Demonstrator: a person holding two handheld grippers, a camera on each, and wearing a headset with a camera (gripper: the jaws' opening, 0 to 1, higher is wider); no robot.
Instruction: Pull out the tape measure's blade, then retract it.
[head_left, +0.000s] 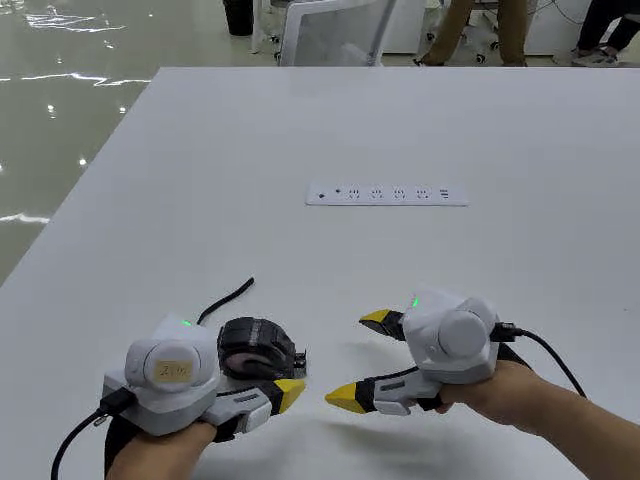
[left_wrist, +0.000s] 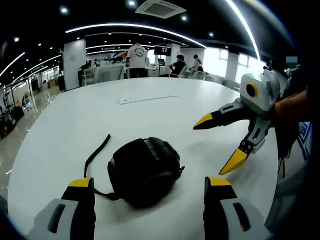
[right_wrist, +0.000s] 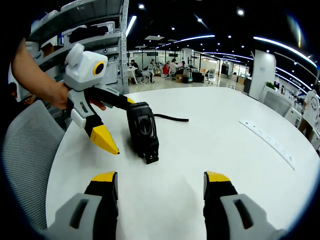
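A black tape measure (head_left: 256, 346) lies on the white table (head_left: 330, 130), its thin black strap (head_left: 225, 300) trailing to the far left. My left gripper (head_left: 287, 372) is open, and the tape measure (left_wrist: 145, 170) sits just ahead of and between its yellow-tipped jaws; I cannot tell if they touch it. My right gripper (head_left: 360, 357) hovers open a short way to the right, jaws pointing left at the tape measure (right_wrist: 142, 130), nothing in them. It also appears in the left gripper view (left_wrist: 217, 141). No blade is drawn out.
A white power strip (head_left: 386, 195) lies flat mid-table, beyond both grippers. The table's left edge (head_left: 70, 205) drops to a shiny floor. Chairs and standing people are past the far edge (head_left: 470, 25).
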